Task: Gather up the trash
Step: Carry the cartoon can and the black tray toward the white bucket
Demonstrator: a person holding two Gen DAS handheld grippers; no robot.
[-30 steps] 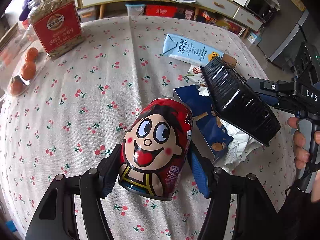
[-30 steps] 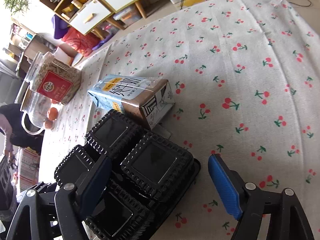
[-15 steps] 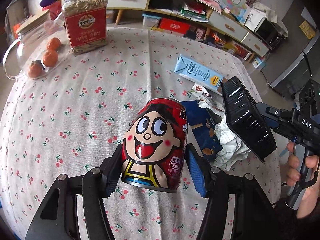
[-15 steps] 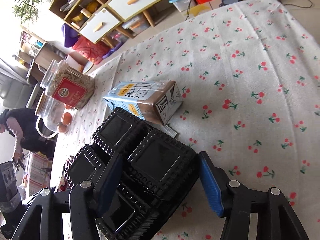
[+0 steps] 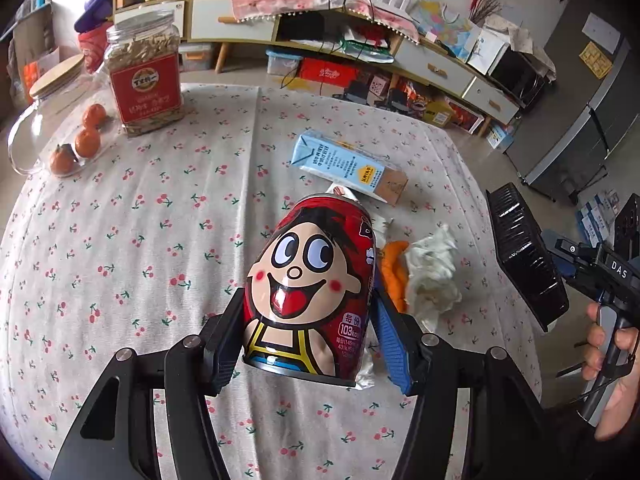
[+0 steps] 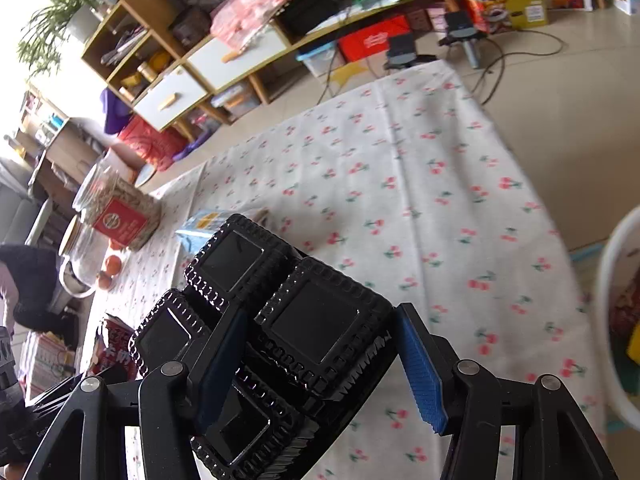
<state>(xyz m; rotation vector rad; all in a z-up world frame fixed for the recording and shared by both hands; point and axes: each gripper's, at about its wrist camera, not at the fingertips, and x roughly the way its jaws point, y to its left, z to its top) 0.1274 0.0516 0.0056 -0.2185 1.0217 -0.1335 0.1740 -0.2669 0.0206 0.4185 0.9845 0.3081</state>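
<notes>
My left gripper (image 5: 310, 336) is shut on a red cartoon-face drink can (image 5: 310, 280) and holds it above the cherry-print tablecloth (image 5: 140, 240). My right gripper (image 6: 320, 360) is shut on a black plastic food tray (image 6: 280, 336), lifted off the table; the tray also shows at the right of the left wrist view (image 5: 524, 264). On the cloth lie a blue milk carton (image 5: 346, 166), a crumpled white tissue (image 5: 432, 276) and an orange scrap (image 5: 394, 276). A white bin rim (image 6: 612, 320) shows at the right edge of the right wrist view.
A seed jar with a red label (image 5: 144, 76) and a glass jar holding small oranges (image 5: 72, 128) stand at the far left of the table. Shelves and boxes fill the room behind. A red wrapper (image 6: 116, 344) lies near the table's left side.
Both grippers have risen and pulled back from the table with their loads. The right gripper with the tray has swung toward the table's right edge, bringing the white bin into view.
</notes>
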